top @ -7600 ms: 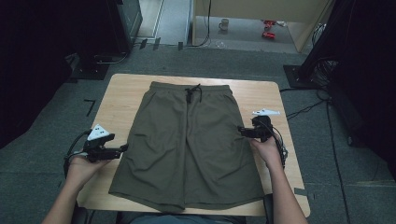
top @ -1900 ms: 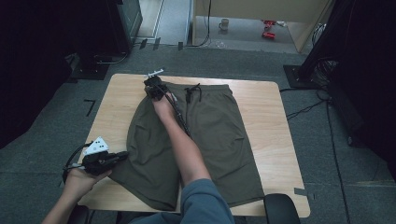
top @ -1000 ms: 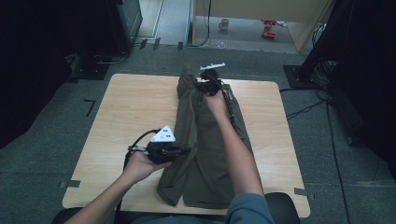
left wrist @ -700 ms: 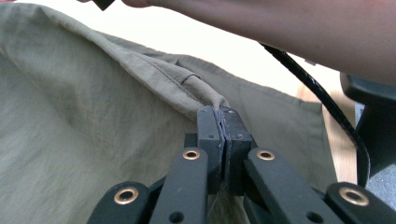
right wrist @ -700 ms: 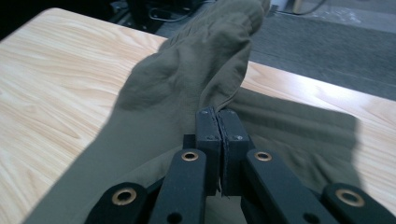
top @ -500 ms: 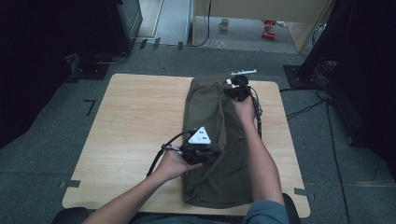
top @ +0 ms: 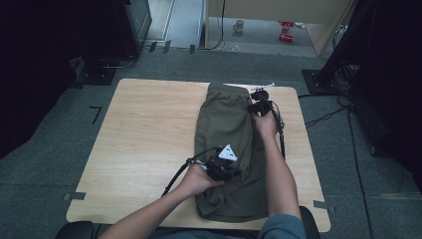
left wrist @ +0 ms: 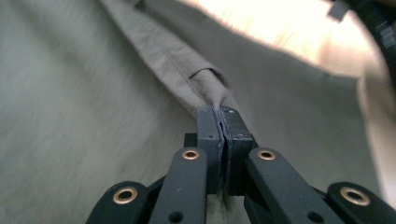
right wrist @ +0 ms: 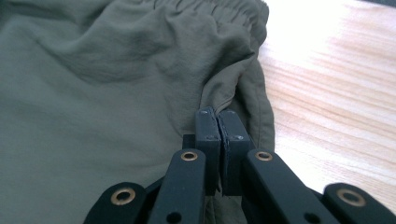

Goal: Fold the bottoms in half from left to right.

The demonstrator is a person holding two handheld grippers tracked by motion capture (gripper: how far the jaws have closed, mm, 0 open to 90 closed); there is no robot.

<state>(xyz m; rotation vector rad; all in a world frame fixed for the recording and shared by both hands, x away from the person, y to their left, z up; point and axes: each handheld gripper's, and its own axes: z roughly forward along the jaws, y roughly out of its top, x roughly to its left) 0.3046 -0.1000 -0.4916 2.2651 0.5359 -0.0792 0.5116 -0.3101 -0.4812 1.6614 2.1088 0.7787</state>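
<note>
Seen from above: a rectangular table of pale wood (top: 149,129) with rounded corners, standing on grey carpet floor (top: 59,124). On its right half, a pair of olive-green fabric shorts (top: 226,119), folded lengthwise into a narrow strip from the far edge down to the near edge; elastic waistband at the far end. Left half of the table bare wood. Strips of dark tape on the near corners and on the floor at left. Around the table, dark black curtains (top: 45,59) on both sides, cables on the floor at right. Far behind, a lighter floor with a white mug (top: 239,25) and something red.

Left gripper (left wrist: 223,122), over the lower part of the shorts: jaws pressed together on a hemmed fold of the cloth. Right gripper (right wrist: 219,122), by the waistband at the right edge: jaws closed, pinching a fold of the cloth, wood grain just beside.
</note>
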